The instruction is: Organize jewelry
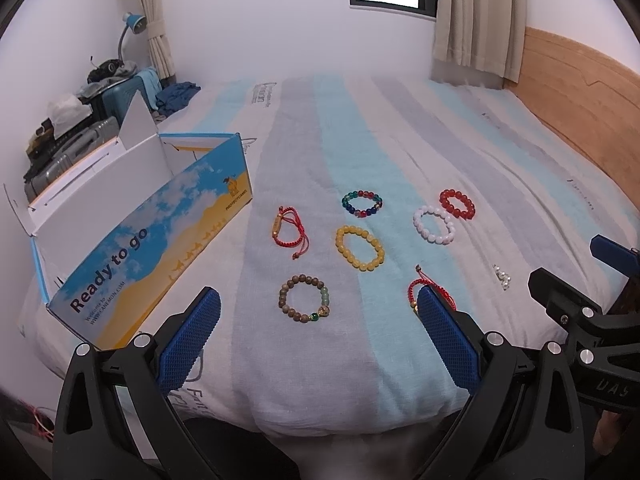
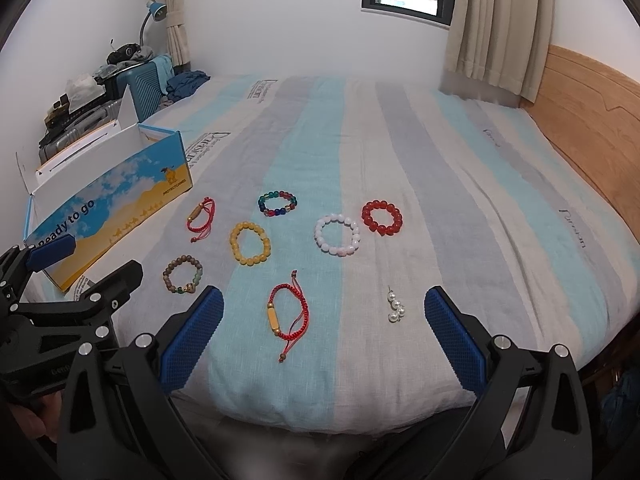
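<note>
left wrist fisheye: near red cord bracelet (image 1: 416, 294) half hidden behind a blue pad; pearl earrings (image 1: 502, 277) tiny, hard to read. cardboard box (image 1: 132, 248) printed "ready to go", open, at left on striped bedspread (image 1: 340, 360) marked "parisian"-like script, unclear. left gripper (image 1: 318, 308) spread wide above wooden bead bracelet (image 1: 305, 299). right gripper (image 2: 324, 308) likewise wide, empty, over red cord bracelet, earrings just inside right pad.

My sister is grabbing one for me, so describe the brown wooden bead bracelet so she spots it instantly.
Start at the open cardboard box on the striped bed. The wooden bracelet lies nearest its front corner, the only brown beaded loop, with green beads on one side.
</note>
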`<action>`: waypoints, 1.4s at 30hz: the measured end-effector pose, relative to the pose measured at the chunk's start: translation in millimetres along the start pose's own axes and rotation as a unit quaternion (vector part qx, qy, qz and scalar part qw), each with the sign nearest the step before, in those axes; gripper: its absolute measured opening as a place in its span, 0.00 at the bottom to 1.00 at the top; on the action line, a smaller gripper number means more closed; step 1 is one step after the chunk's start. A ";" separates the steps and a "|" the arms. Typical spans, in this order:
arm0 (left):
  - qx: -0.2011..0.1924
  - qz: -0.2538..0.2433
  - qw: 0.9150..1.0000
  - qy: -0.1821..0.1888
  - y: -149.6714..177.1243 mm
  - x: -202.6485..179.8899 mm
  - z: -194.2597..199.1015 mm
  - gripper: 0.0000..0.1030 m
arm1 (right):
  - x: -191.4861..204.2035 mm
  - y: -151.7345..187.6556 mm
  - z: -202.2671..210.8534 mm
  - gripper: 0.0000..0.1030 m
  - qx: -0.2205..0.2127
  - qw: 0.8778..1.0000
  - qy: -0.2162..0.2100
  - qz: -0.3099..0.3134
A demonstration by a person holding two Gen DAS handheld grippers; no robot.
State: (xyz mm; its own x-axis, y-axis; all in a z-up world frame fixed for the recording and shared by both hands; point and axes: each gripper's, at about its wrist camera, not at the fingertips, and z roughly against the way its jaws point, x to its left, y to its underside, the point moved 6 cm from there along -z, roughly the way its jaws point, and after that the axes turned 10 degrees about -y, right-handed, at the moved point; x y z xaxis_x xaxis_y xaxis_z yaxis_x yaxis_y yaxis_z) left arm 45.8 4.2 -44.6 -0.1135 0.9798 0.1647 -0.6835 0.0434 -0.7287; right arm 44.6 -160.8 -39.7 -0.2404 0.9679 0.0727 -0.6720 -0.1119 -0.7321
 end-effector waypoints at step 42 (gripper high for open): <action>0.000 -0.001 1.000 0.001 -0.1 1.5 2.6 0.94 | -2.4 0.4 1.4 0.94 0.002 1.000 0.005 0.003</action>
State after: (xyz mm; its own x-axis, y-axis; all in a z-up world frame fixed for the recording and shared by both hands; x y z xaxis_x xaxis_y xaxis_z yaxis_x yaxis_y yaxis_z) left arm 43.9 5.2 -42.6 -0.1101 0.9800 0.1656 -0.6845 0.0461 -0.7275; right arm 43.8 -163.5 -39.2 -0.2374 0.9694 0.0623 -0.6729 -0.1178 -0.7302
